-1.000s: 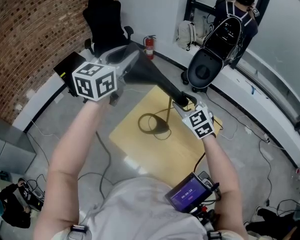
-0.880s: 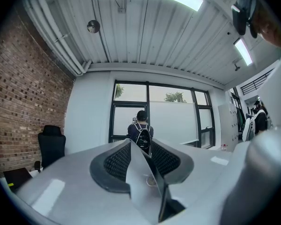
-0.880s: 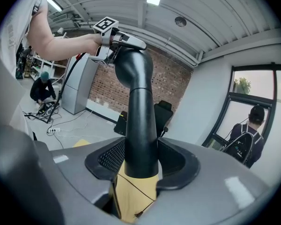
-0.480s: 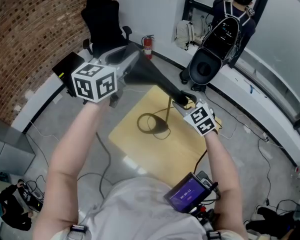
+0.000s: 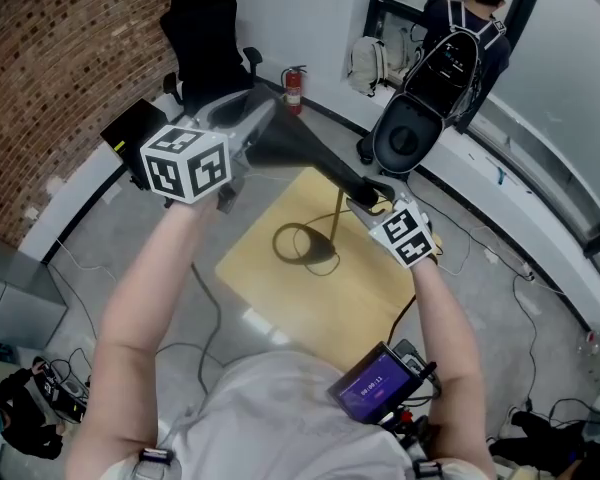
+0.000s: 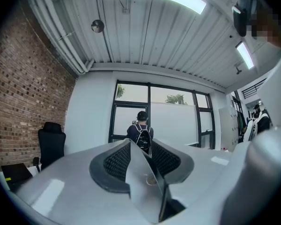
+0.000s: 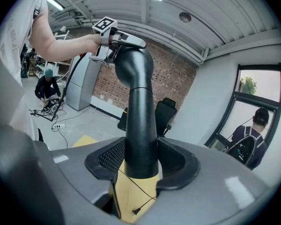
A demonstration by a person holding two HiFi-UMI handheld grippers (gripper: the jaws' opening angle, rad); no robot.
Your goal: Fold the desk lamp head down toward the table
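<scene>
left tongs (image 6: 141,156): I pinch the lamp head (image 6: 143,196) rim | right tongs (image 7: 140,161): I clamp the black lamp arm (image 7: 139,116) | yellow tabletop (image 5: 365,303) below

The head view looks steeply down on the pale square wooden table (image 5: 355,303). The left gripper view faces level toward the dark-framed window (image 6: 178,121). The right gripper view shares that table (image 7: 131,193).

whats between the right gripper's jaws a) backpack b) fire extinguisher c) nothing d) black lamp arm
D: the right gripper view shows the black lamp arm clamped between the pads of the right gripper.
</scene>
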